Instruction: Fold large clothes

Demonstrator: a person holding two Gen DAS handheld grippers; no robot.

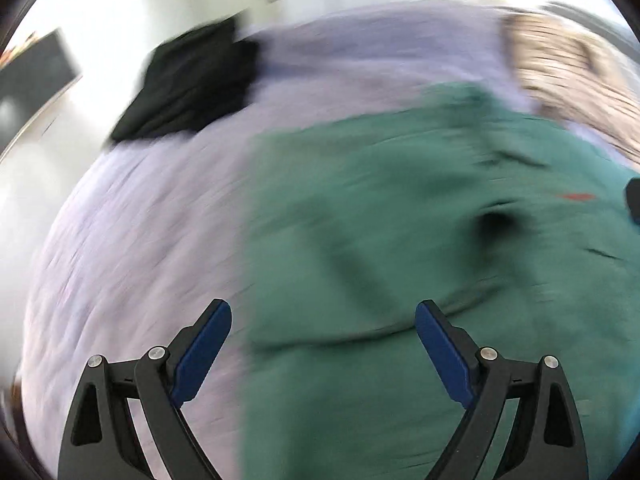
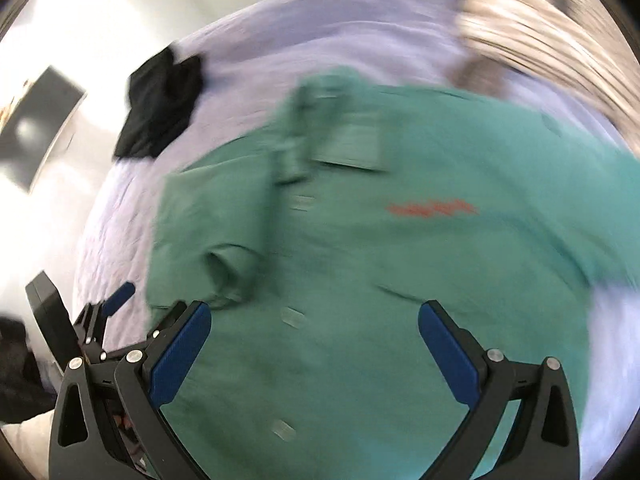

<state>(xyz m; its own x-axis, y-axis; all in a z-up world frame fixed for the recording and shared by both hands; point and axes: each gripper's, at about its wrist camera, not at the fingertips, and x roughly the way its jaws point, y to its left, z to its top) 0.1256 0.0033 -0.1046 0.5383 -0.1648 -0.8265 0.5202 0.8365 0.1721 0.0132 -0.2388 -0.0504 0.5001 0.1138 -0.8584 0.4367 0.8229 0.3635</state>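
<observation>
A green button-up shirt (image 2: 360, 260) lies spread on a lavender bed sheet (image 2: 120, 216), with small orange lettering (image 2: 432, 208) on its chest and its collar (image 2: 304, 120) toward the far side. Over the shirt's lower front my right gripper (image 2: 316, 314) hangs open, with nothing between its blue pads. My left gripper (image 1: 323, 312) is open too, above the left edge of the shirt (image 1: 400, 220), where green cloth meets the sheet (image 1: 140, 240). One of its blue fingertips (image 2: 120, 296) shows in the right wrist view, beside the shirt's left sleeve. Both views are motion-blurred.
A crumpled black garment (image 1: 188, 84) lies on the sheet at the far left. A beige striped cover or pillow (image 1: 576, 80) is at the far right. Beyond the bed's left edge is a pale floor with a dark flat panel (image 2: 40, 128).
</observation>
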